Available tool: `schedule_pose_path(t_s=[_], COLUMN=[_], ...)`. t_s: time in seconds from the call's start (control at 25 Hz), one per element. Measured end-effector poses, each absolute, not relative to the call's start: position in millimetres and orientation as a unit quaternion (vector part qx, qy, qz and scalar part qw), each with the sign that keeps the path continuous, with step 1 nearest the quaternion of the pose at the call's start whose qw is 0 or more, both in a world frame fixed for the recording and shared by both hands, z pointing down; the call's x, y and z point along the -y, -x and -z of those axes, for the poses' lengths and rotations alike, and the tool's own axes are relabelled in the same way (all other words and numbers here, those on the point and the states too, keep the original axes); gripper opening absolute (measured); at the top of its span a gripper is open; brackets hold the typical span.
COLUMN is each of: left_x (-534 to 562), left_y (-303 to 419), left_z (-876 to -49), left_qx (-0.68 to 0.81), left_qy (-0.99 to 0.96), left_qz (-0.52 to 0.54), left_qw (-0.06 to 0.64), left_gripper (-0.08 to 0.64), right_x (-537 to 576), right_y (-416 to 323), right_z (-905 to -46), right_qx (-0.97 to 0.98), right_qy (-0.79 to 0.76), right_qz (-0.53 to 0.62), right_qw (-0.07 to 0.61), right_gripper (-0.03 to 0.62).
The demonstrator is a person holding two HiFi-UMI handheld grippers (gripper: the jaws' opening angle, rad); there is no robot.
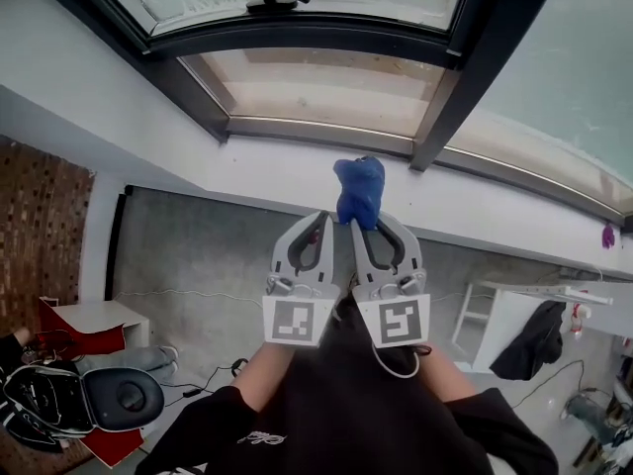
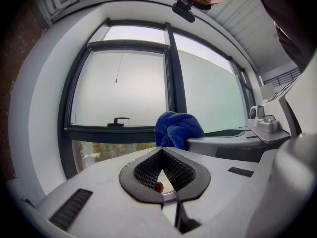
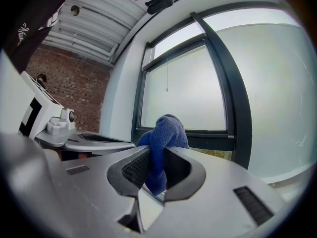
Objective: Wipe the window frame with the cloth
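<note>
Two tools in hand, side by side and near touching in the head view; one marker cube on each, two in all.

Left tool [image 1: 318, 222] [image 2: 162, 151]: jaws pressed together at the tips, with nothing caught between the pads.

Right tool [image 1: 380, 222] [image 3: 154, 158]: jaws pinching one blue cloth [image 1: 358, 188] [image 3: 166, 131]; the cloth bunched up above the tips, a tail of it hanging down between the pads; the same cloth showed just right of the left tool's tips in its own view [image 2: 178, 128].

One dark window frame [image 1: 326, 38] [image 2: 176, 68] [image 3: 233, 93] stood far of both tools; one upright bar and one crossbar seen meeting; one black handle [image 1: 277, 0] [image 2: 119, 119] sat on the crossbar, on the left sash.

The cloth was held clear of the frame, not touching it; in the head view it lay against the white wall [image 1: 247, 166] under the frame.

Two forearms in dark sleeves ran back from the tools.
</note>
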State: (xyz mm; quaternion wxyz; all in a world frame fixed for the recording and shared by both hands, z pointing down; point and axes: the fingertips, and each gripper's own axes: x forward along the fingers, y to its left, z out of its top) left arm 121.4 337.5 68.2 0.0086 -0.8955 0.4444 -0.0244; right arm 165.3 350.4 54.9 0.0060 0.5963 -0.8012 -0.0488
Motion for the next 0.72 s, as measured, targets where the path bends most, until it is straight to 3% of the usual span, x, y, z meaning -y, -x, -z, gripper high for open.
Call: schedule_pose_path(t_s=[0.72], left_x=[-285.3], left_y=[-123.9], left_z=[-95.8], left_qx=[-0.440], left_qy=[0.896], left_qz=[0.055], left_qw=[-0.015], left_gripper=[0.005], right_x=[-298.0], right_y=[-174.9], right_z=[-84.9], right_qx=[0.803], right_qy=[-0.594], right_qz=[0.019], right_qw=[0.034], right_gripper=[0.052])
